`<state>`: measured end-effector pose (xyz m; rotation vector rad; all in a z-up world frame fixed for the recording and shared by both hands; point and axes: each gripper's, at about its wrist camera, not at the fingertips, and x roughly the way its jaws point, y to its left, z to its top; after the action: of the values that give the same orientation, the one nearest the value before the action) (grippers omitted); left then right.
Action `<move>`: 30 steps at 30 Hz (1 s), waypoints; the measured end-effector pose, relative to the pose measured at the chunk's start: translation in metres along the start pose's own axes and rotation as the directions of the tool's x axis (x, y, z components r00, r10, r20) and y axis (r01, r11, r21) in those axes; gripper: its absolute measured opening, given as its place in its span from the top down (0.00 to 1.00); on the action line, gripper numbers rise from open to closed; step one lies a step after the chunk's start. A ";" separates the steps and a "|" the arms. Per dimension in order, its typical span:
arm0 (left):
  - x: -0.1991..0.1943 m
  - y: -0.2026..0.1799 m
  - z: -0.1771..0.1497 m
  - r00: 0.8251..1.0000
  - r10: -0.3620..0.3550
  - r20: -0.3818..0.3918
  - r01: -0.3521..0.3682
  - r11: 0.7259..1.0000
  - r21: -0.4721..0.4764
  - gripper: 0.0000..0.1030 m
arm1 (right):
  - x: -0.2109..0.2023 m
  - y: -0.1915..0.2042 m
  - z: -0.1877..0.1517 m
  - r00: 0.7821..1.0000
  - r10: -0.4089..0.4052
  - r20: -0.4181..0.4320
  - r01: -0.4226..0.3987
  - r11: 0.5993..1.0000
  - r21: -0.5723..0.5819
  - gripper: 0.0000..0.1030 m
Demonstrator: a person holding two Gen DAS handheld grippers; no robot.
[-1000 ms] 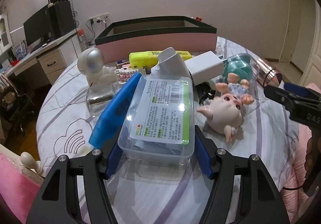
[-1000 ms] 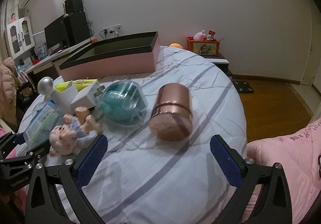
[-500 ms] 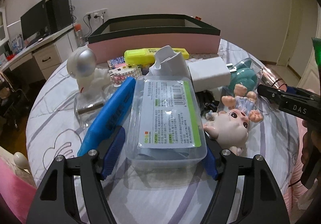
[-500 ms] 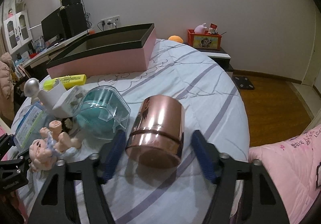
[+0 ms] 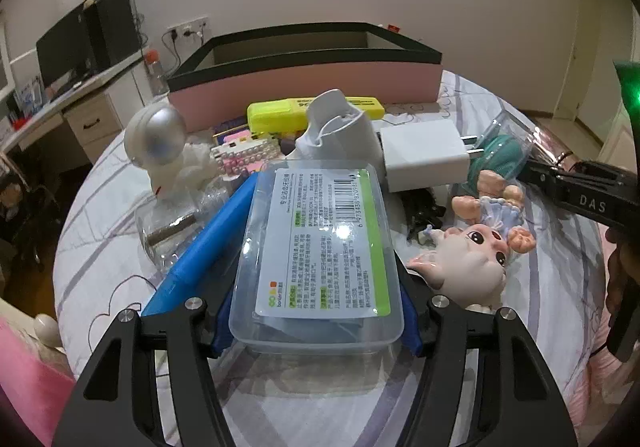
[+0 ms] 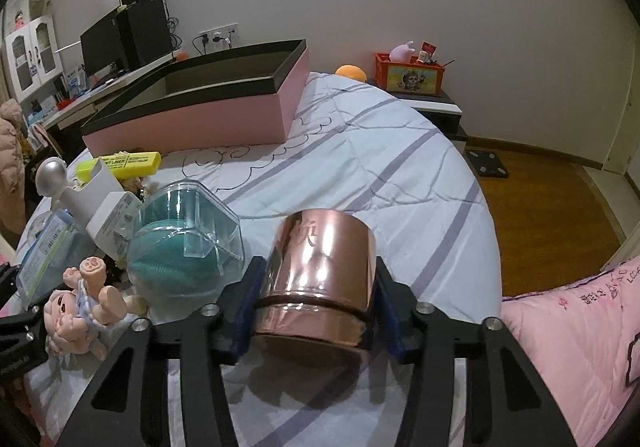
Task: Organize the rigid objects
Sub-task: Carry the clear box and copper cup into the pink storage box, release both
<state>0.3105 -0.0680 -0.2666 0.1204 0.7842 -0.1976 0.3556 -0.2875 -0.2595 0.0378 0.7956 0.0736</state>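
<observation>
A clear plastic box (image 5: pixel 320 239) with a printed label lies on the bed between the blue pads of my left gripper (image 5: pixel 316 319). The jaws are closing and both pads touch its sides. A shiny copper tin (image 6: pixel 320 263) lies on its side on the striped bedspread. My right gripper (image 6: pixel 316 311) is closing on it, one pad against each side. The pink box with a black rim (image 6: pixel 208 115) stands open farther back on the bed. In the left wrist view it (image 5: pixel 304 87) is behind the pile of objects.
Around the clear box lie a blue case (image 5: pixel 208 247), a white astronaut figure (image 5: pixel 160 139), a yellow highlighter (image 5: pixel 280 113), a white charger (image 5: pixel 424 155) and a pig doll (image 5: pixel 468 259). A teal item in a clear case (image 6: pixel 180 243) sits left of the tin. A pink quilt (image 6: pixel 580 327) lies at the right.
My right gripper moved forward over the copper tin and its wide jaws closed onto it. My left gripper's jaws widened slightly, then closed on the clear box again.
</observation>
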 end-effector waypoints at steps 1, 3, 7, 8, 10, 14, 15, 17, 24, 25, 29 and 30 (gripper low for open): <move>-0.001 0.000 0.000 1.000 -0.006 0.006 0.006 1.000 -0.001 0.38 | -0.001 0.000 -0.001 1.000 0.001 0.007 -0.001 1.000 0.003 0.52; -0.006 0.003 -0.001 1.000 -0.014 0.015 0.014 1.000 -0.009 0.38 | -0.003 -0.001 -0.002 1.000 0.009 0.007 -0.009 1.000 0.009 0.53; -0.018 0.004 -0.002 0.999 -0.023 0.032 0.023 1.000 0.005 0.38 | -0.011 0.000 -0.006 0.999 0.028 0.020 -0.029 0.999 0.020 0.53; -0.023 0.005 -0.002 0.999 -0.020 0.047 0.020 1.000 0.005 0.38 | -0.013 0.001 -0.006 0.999 0.031 0.025 -0.032 0.999 0.021 0.53; -0.028 0.006 -0.001 0.998 -0.036 0.049 0.035 0.999 0.011 0.38 | -0.017 0.005 -0.006 0.999 0.044 0.030 -0.045 0.999 0.020 0.53; -0.038 0.011 0.000 0.996 -0.051 0.072 0.051 0.999 0.001 0.38 | -0.029 0.012 -0.002 0.997 0.052 0.062 -0.053 0.998 0.019 0.53; -0.040 0.012 0.000 0.996 -0.055 0.075 0.055 0.998 0.000 0.38 | -0.033 0.014 0.000 0.996 0.056 0.065 -0.057 0.998 0.015 0.53; -0.045 0.013 0.002 0.994 -0.067 0.087 0.068 0.998 -0.003 0.38 | -0.043 0.019 0.005 0.994 0.058 0.094 -0.059 0.998 0.009 0.53; -0.061 0.016 0.026 0.988 -0.058 0.141 0.057 0.998 0.015 0.38 | -0.062 0.043 0.028 0.982 0.123 0.142 -0.119 0.992 -0.035 0.53; -0.063 0.016 0.031 0.987 -0.060 0.148 0.058 0.998 0.021 0.38 | -0.062 0.047 0.032 0.980 0.134 0.145 -0.129 0.991 -0.043 0.53; -0.067 0.022 0.058 0.981 -0.078 0.179 0.072 0.997 0.038 0.38 | -0.060 0.065 0.054 0.971 0.177 0.159 -0.166 0.983 -0.078 0.53; -0.067 0.023 0.069 0.978 -0.092 0.187 0.084 0.995 0.052 0.38 | -0.058 0.068 0.060 0.970 0.187 0.155 -0.176 0.981 -0.084 0.53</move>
<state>0.3171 -0.0495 -0.1699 0.1068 0.5956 -0.3058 0.3548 -0.2244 -0.1719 0.0498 0.6242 0.2685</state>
